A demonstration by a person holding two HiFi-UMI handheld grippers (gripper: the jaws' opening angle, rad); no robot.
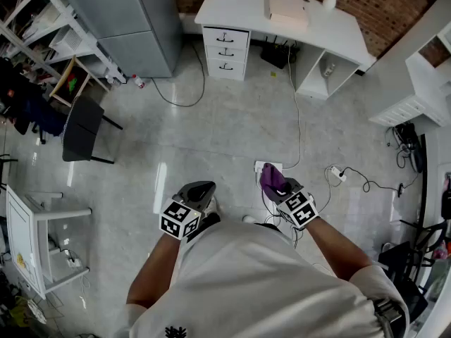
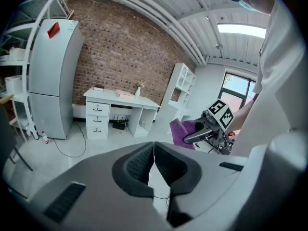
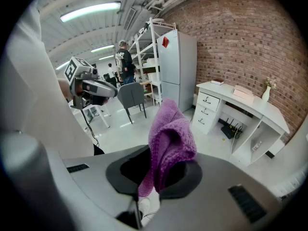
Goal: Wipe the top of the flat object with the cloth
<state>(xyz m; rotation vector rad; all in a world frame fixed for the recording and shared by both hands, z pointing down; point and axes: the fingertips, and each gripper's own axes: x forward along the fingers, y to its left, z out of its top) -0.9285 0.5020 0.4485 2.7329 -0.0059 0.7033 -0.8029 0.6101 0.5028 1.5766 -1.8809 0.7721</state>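
left gripper fingers pressed together, empty | right gripper fingers clamping purple cloth | white counter against brick wall, well apart across grey floor

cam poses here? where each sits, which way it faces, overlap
Head view: on the head, facing steeply down at floor and desk; shows shirt, left tool, right tool.
Left gripper view: on the left tool, faces brick wall and fridge; jaws shut, empty.
Right gripper view: on the right tool, faces the same wall; jaws shut on cloth.
Shared: desk in all three; each gripper view shows the other tool.
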